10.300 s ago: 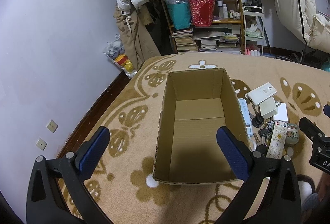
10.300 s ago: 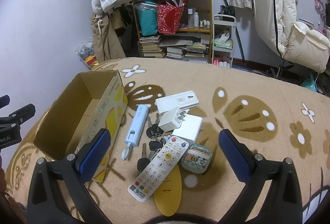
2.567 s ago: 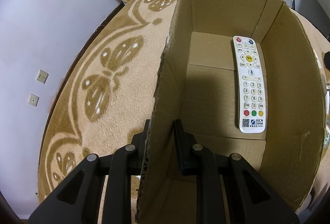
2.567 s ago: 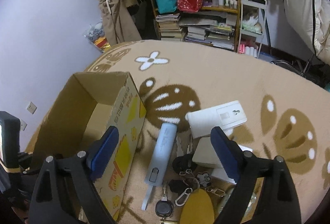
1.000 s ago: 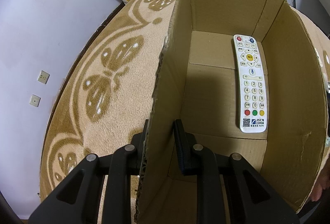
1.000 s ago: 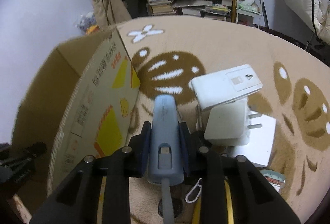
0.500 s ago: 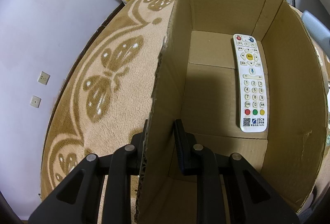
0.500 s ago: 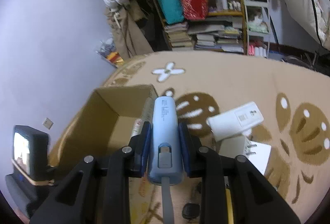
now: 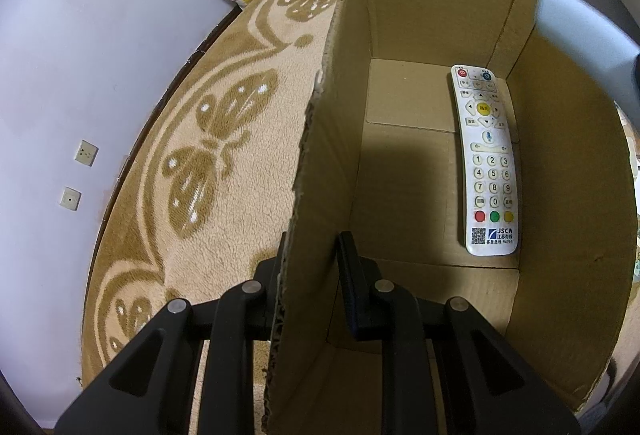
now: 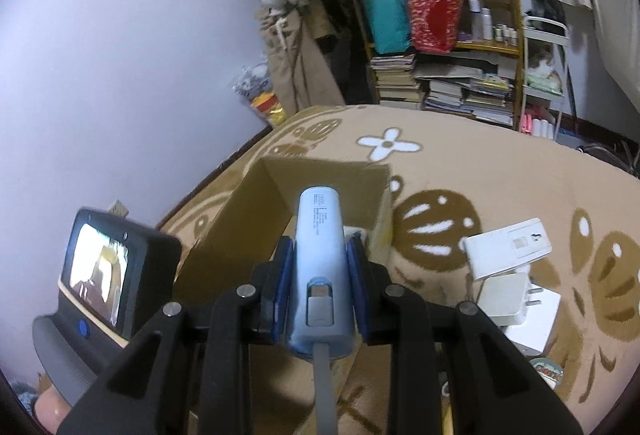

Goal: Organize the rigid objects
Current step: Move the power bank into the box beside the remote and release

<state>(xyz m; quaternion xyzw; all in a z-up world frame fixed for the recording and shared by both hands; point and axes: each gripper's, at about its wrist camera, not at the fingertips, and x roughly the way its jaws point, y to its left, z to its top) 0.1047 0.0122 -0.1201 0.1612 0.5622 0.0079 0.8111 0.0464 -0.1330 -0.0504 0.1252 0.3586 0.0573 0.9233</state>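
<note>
Tan flower-patterned blanket (image 10: pixel 500 171), cluttered shelf (image 10: pixel 440 35) beyond. Pale-blue rounded power bank (image 10: pixel 319 259) pinched in right gripper (image 10: pixel 319 275), now raised over cardboard box (image 9: pixel 400 15); box wall clamped by left gripper (image 9: pixel 312 275). Remote (image 9: pixel 486 159) unmoved inside.

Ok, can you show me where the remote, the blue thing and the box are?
remote (image 9: pixel 489 163), left wrist view, on its number keys.
blue thing (image 10: pixel 320 235), right wrist view, on its upper body.
box (image 9: pixel 432 15), left wrist view, on its far inner wall.
</note>
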